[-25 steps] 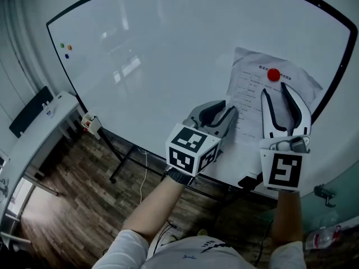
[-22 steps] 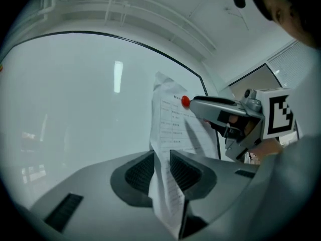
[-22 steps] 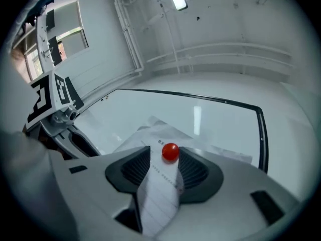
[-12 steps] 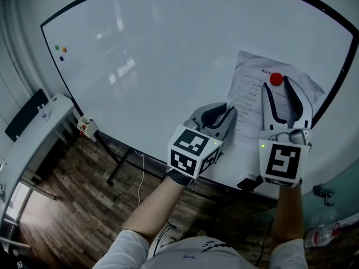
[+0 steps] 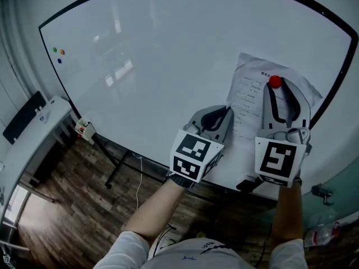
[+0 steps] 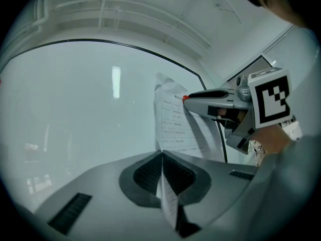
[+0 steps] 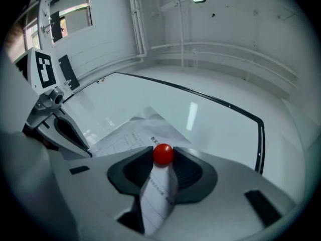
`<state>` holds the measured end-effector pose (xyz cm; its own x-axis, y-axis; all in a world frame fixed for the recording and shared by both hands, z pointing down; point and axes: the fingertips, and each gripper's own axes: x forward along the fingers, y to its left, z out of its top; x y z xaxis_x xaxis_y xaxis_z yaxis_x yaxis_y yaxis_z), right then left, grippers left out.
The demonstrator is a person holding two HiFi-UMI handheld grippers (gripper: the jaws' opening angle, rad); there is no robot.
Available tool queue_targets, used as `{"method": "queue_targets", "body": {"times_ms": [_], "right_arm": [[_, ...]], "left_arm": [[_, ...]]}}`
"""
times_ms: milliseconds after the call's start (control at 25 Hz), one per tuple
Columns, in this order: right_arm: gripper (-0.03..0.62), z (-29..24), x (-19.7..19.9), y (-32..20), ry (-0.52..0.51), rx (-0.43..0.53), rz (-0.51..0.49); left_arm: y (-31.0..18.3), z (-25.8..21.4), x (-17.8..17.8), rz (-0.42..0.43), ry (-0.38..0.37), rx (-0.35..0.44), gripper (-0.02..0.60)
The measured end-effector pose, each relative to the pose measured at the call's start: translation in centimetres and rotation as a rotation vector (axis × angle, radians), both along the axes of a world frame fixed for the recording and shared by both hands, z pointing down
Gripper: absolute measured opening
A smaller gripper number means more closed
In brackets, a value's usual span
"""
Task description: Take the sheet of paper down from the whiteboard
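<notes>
Your left gripper [image 6: 161,157] is pinching the paper [image 5: 247,100]; your right gripper [image 5: 276,87], its jaws just closing on the magnet [image 5: 274,81], is risking slipping off.

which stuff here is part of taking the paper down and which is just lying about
Job:
sheet of paper on the whiteboard
red magnet pinning it
left gripper, shut on the paper's edge
right gripper, fingers just closed onto the magnet

Lying about:
small coloured magnets at the board's corner
side table
bottle
</notes>
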<state>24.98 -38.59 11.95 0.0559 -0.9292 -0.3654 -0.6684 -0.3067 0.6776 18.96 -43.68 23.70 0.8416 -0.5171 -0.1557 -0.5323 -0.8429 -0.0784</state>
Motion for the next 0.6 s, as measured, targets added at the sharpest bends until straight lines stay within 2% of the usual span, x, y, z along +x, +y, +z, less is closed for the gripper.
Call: {"method": "queue_targets", "body": {"times_ms": [200, 400, 600], "right_arm": [[0.129, 0.5, -1.1, 0.8, -0.023, 0.008, -0.022], [0.129, -0.5, -0.2, 0.8, -0.107, 0.019, -0.13], [0.129, 2.6, -2.8, 2.9, -0.194, -0.001, -0.246]], "left_arm": [[0.7, 0.3, -1.4, 0.0, 0.022, 0.002, 0.014], [0.1, 0.1, -0.6, 0.008, 0.029, -0.037, 0.014], [1.9, 3.1, -3.2, 0.02, 0.025, -0.05, 0.014]]}}
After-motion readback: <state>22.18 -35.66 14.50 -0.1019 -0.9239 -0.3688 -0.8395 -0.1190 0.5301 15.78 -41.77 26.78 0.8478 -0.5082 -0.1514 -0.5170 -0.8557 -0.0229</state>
